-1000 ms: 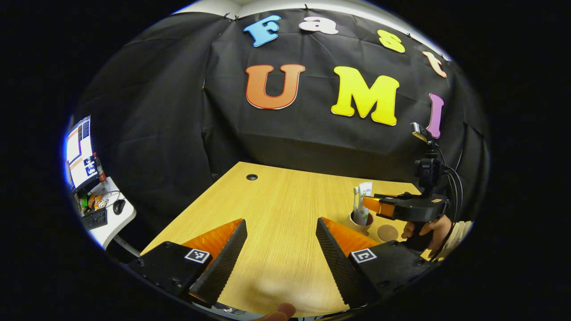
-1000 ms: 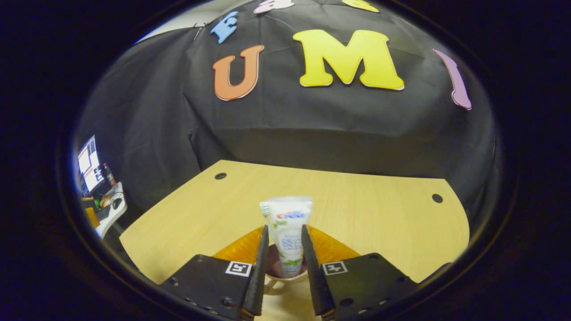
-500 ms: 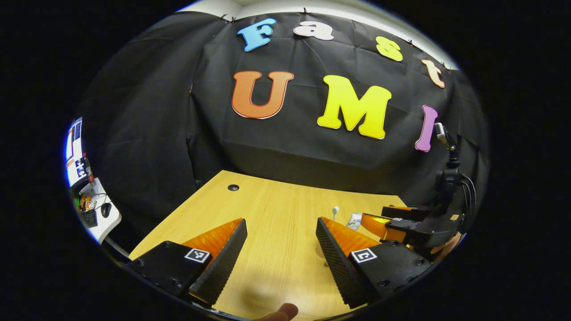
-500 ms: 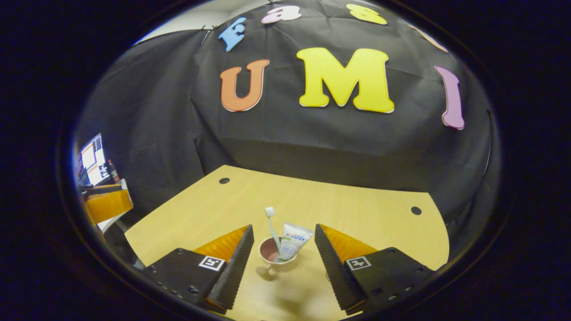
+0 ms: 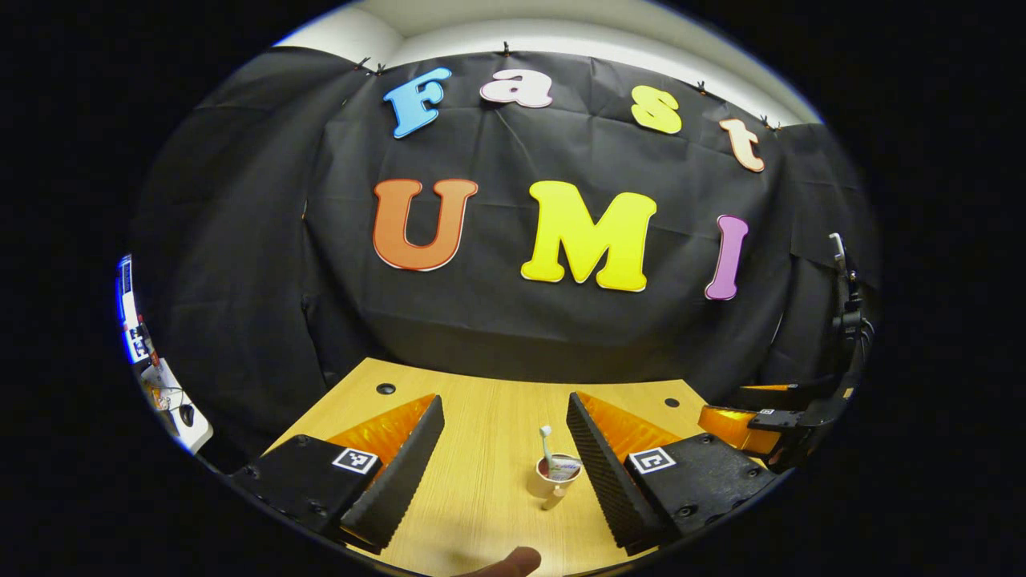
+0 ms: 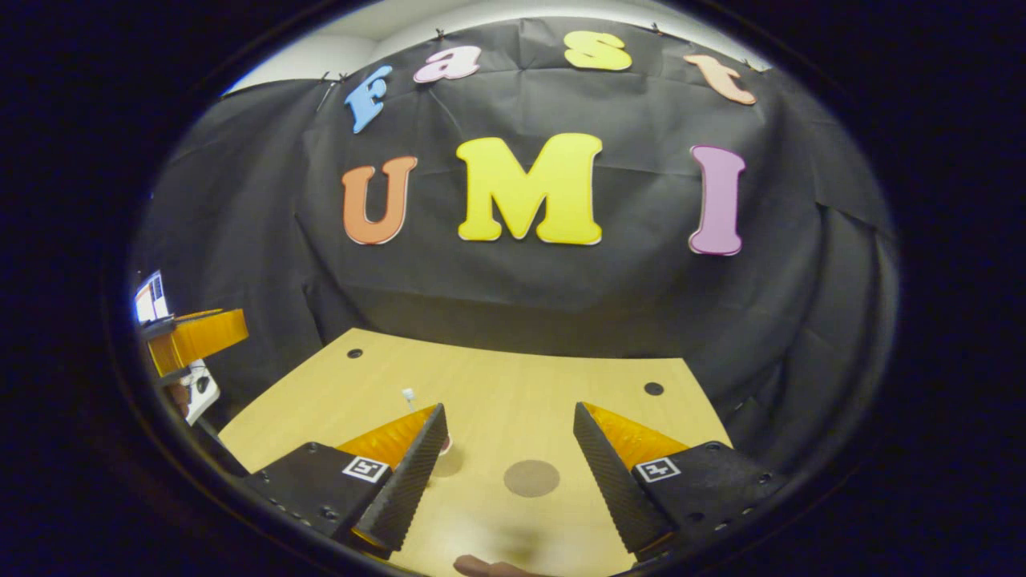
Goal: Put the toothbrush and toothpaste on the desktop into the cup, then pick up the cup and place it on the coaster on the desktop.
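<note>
The small pale cup [image 5: 557, 478] with a side handle stands upright on the light wooden desktop [image 5: 489, 449], and it holds the white toothbrush [image 5: 546, 445], head up, and the white toothpaste tube [image 5: 565, 470]; in the left gripper view it sits just beside the inner edge of the left gripper's [image 5: 503, 457] right-hand finger. Loading the cup looks finished, so the step in hand is, by my reading, the pick-up of the cup. The left gripper's fingers are spread wide with nothing between them, and so are those of the right gripper [image 6: 506, 457]. In the right gripper view the round brown coaster [image 6: 531, 478] lies flat on the desktop between that gripper's fingers, bare, while the toothbrush head [image 6: 408, 394] pokes up past its left-hand finger, the cup itself mostly hidden there. The next move calls for one gripper to drop to the cup's level, straddle its wall or handle, close gently enough not to tip it, and carry it upright across to the coaster nearby.
</note>
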A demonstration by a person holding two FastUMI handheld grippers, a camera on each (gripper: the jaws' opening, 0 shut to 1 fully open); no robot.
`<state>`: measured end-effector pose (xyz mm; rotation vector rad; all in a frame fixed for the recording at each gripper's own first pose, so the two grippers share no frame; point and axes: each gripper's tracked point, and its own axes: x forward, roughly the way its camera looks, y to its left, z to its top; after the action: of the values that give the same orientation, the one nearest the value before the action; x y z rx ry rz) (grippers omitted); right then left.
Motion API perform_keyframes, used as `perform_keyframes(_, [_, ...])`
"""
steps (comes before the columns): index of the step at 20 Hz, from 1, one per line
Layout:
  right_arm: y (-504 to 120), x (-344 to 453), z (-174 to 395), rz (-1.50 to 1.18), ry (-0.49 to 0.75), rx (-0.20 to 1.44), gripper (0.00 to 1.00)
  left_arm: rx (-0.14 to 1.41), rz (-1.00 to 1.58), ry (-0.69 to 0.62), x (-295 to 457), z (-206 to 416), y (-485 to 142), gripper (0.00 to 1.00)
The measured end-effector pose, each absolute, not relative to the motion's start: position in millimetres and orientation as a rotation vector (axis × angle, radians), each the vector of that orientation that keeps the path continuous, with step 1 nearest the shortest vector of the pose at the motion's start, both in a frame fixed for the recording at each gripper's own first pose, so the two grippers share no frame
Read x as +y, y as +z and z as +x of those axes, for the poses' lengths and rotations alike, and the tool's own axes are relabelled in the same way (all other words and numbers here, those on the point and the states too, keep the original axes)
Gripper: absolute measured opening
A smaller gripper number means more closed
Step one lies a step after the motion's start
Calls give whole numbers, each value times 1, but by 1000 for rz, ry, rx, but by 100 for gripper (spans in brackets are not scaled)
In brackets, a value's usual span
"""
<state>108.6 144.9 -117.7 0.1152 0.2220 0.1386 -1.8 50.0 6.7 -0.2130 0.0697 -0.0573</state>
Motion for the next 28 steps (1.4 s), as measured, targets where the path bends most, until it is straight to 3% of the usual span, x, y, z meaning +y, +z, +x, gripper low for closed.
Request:
perform_keyframes(4, [-92, 125, 70, 105, 19, 103, 96, 64, -229, -92, 28, -15, 11, 98])
perform_keyframes(17, [-103, 200, 53, 32, 89, 134, 96, 36, -195, -130, 37, -29, -6, 97])
perform_keyframes(28, [-193, 256, 107, 14, 141, 400, 95, 45, -157, -93, 68, -31, -36, 98])
